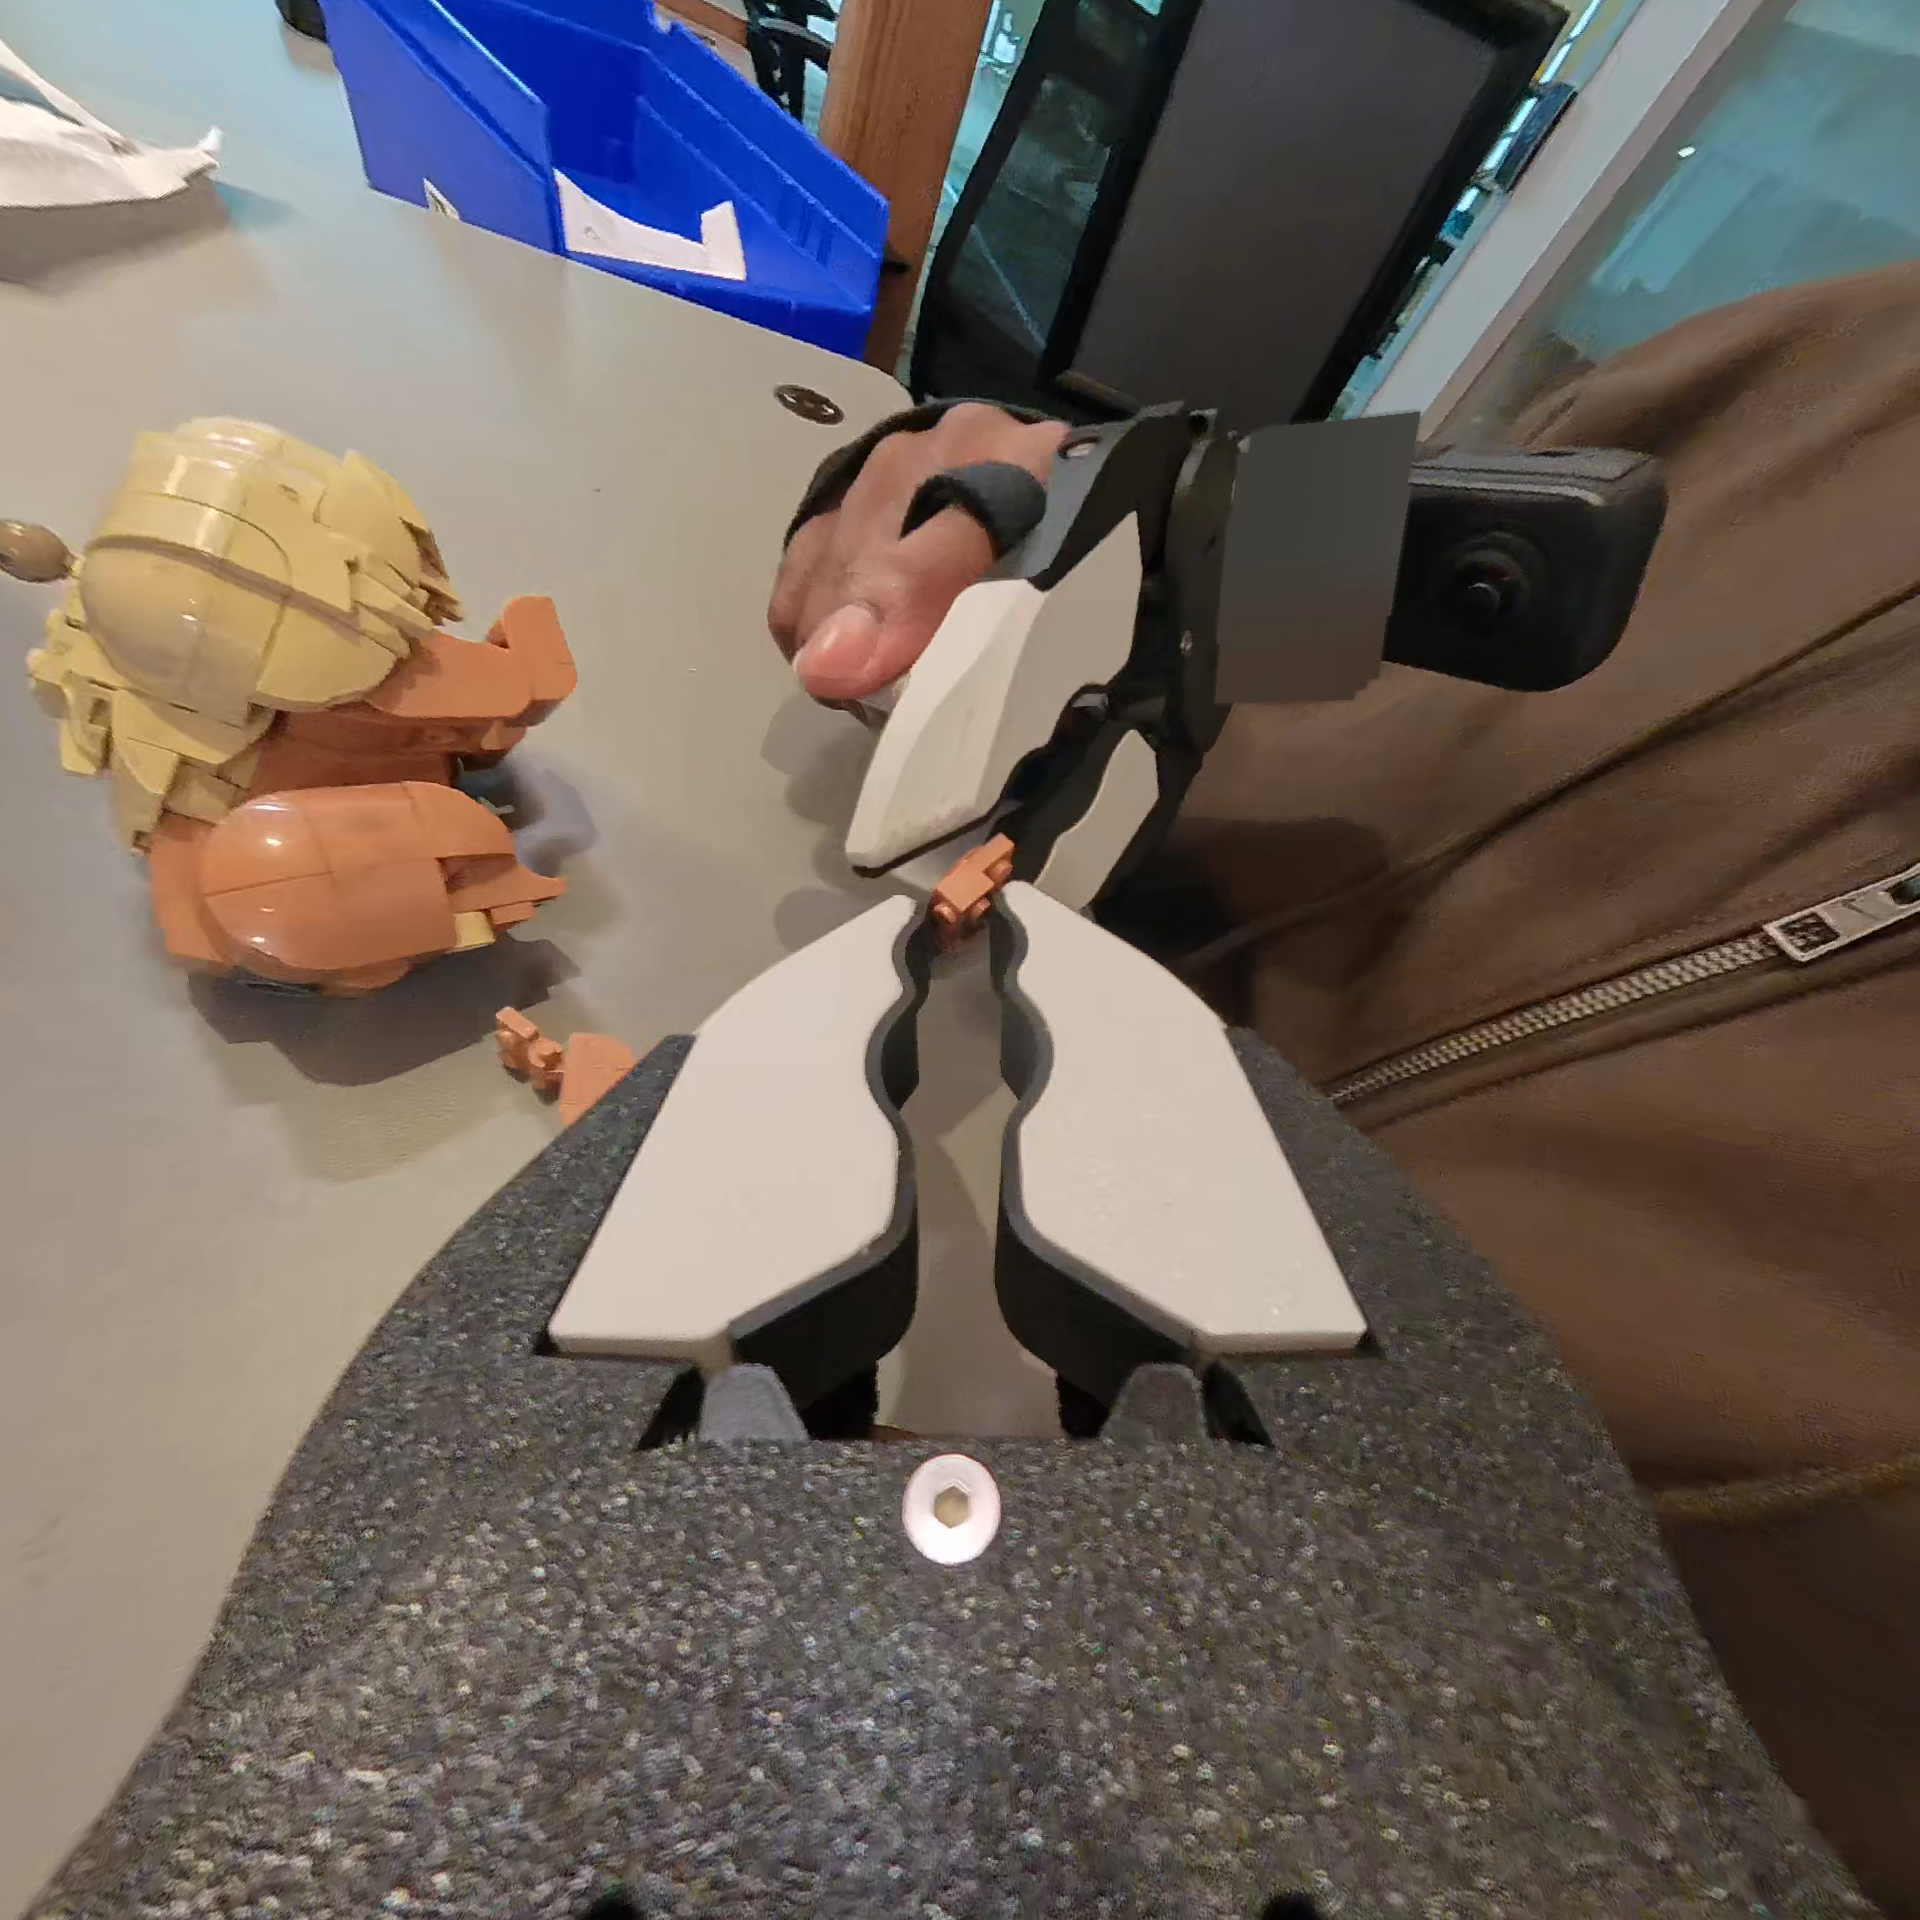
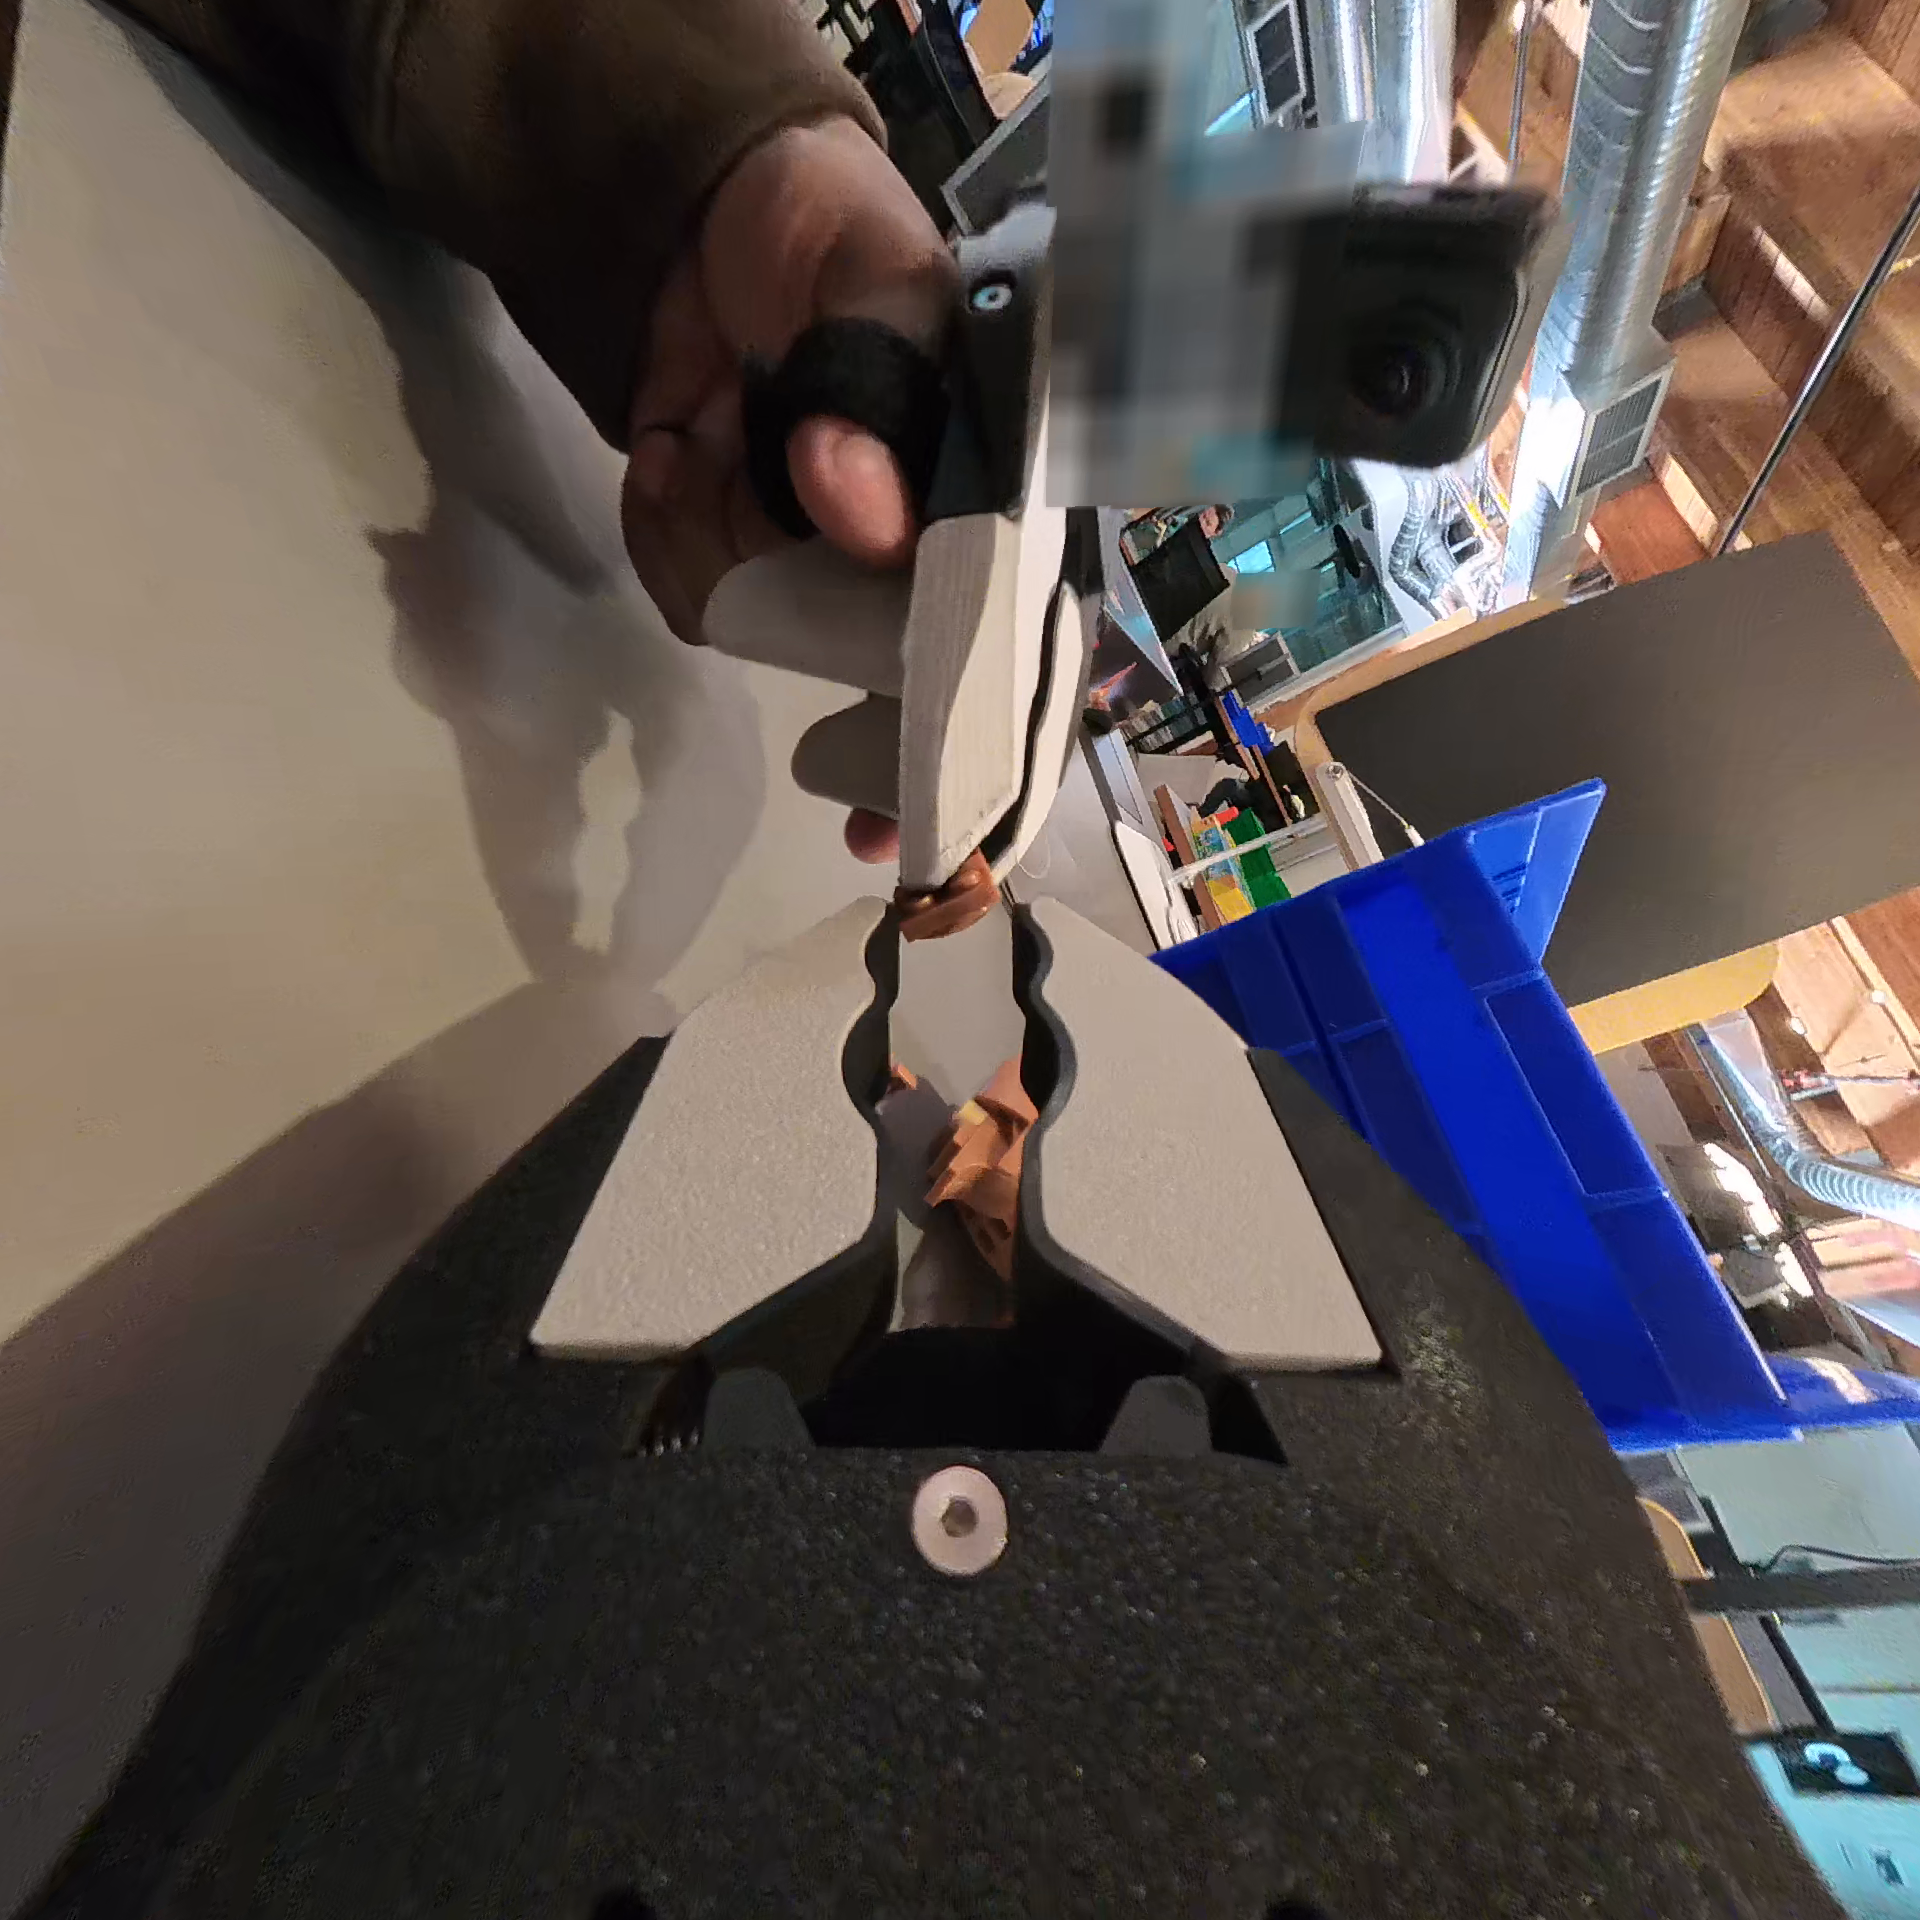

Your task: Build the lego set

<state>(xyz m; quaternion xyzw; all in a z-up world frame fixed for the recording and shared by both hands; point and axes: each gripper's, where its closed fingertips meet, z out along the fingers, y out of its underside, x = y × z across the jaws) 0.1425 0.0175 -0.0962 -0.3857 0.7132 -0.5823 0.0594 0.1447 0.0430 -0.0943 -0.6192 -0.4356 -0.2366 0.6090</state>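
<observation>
1. Left wrist view: the left gripper (image 1: 961, 920) reaches forward over the edge of the grey table (image 1: 312, 1299), its two grey fingers nearly closed at the tips and pinching a small brown lego piece (image 1: 966, 902). The right gripper (image 1: 971, 847) comes in from above and to the right, tilted steeply downward, its tips meeting the same piece. A hand (image 1: 883, 582) grips its handle, a finger through a black strap, with a brown zipped jacket (image 1: 1558, 1039) behind.

2. Only this view shows the half-built tan and brown lego model (image 1: 281, 717) lying on the table well to the left, a few loose brown pieces (image 1: 561, 1060) near the left gripper's body, crumpled white paper (image 1: 83, 156) and an office chair (image 1: 1195, 187).

3. Right wrist view: the right gripper (image 2: 951, 914) has its fingers parted only slightly at the tips, around the small brown lego piece (image 2: 945, 906). The left gripper (image 2: 961, 868) points down onto it from above, fingers nearly together, held by the other hand (image 2: 790, 416).

4. Only here, loose brown pieces (image 2: 977, 1164) show through the gap between the right fingers. A blue bin (image 2: 1475, 1091) appears in both views.
</observation>
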